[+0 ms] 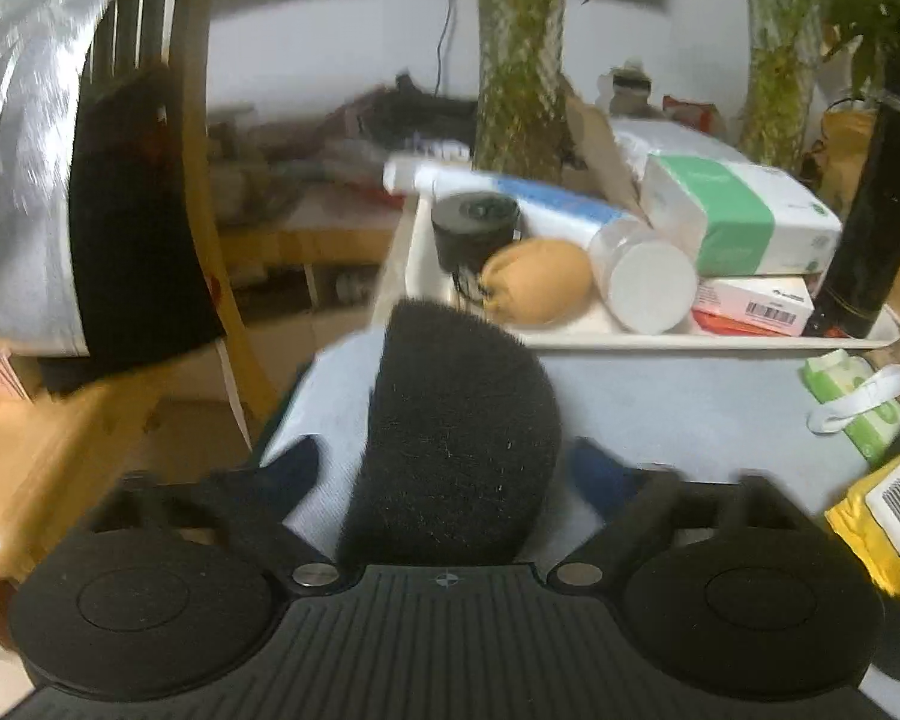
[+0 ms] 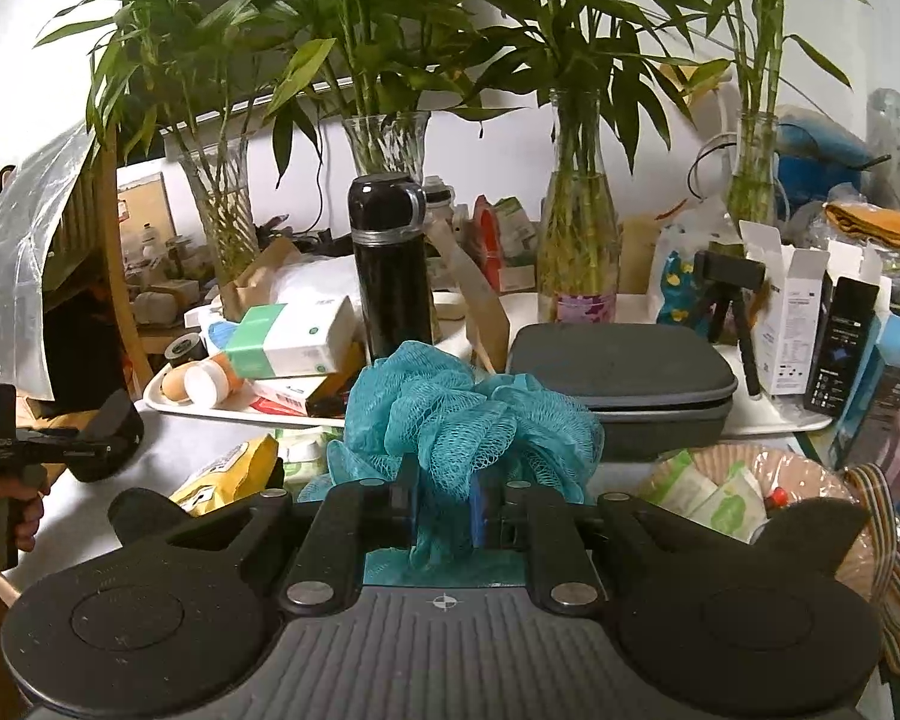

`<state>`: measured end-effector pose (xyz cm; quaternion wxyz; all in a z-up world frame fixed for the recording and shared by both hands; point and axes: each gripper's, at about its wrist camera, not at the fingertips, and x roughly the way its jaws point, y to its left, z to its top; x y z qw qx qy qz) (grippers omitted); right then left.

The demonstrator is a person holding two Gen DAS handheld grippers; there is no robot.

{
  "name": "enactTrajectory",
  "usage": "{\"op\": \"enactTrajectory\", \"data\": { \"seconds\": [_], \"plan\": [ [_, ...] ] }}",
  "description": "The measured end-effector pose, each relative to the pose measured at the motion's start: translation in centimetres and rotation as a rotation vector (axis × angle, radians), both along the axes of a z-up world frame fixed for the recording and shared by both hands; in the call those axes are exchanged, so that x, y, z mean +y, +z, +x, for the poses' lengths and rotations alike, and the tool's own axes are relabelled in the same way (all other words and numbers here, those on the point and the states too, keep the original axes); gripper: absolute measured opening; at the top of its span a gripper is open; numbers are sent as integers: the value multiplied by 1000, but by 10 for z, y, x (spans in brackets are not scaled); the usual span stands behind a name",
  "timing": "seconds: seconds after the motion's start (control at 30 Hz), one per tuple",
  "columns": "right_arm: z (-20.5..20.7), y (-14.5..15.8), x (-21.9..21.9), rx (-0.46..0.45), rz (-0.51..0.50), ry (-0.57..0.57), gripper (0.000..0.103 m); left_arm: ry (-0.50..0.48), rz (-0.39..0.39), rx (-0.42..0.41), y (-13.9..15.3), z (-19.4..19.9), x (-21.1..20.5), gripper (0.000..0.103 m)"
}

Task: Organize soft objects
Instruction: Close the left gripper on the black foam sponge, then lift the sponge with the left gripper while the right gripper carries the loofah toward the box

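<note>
In the left wrist view a black fuzzy sponge (image 1: 456,438) stands between the wide-apart blue fingers (image 1: 297,465) of my left gripper (image 1: 450,468), which looks open around it above the pale table. In the right wrist view my right gripper (image 2: 444,510) is shut on a teal mesh bath pouf (image 2: 462,414) held above the table. My left gripper also shows at the far left of the right wrist view (image 2: 99,438). A tan soft ball (image 1: 537,279) lies on the white tray (image 1: 720,339).
The tray holds a tissue pack (image 1: 738,216), a black flask (image 2: 390,264), a tube and boxes. A grey zip case (image 2: 624,378) and a woven basket (image 2: 810,480) with packets sit right. A yellow bag (image 2: 234,468), glass vases with bamboo (image 2: 576,240) and a wooden chair (image 1: 210,210) surround.
</note>
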<state>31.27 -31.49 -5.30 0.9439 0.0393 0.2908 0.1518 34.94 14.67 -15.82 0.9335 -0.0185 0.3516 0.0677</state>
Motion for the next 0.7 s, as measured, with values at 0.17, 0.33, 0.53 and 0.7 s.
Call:
{"op": "enactTrajectory", "data": {
  "seconds": [0.17,0.33,0.53,0.7],
  "plan": [
    [-2,0,0,-1,1,-4,18,-4,-88,13,4,-4,6,63],
    [-5,2,-1,-14,-7,-6,18,-11,-84,-24,23,-15,-4,62],
    [-6,2,4,-14,-25,-4,18,-68,-19,-59,41,-35,-29,62],
    [-4,6,6,-22,-27,-7,18,-76,-29,-90,52,-48,-37,62]
  ]
}}
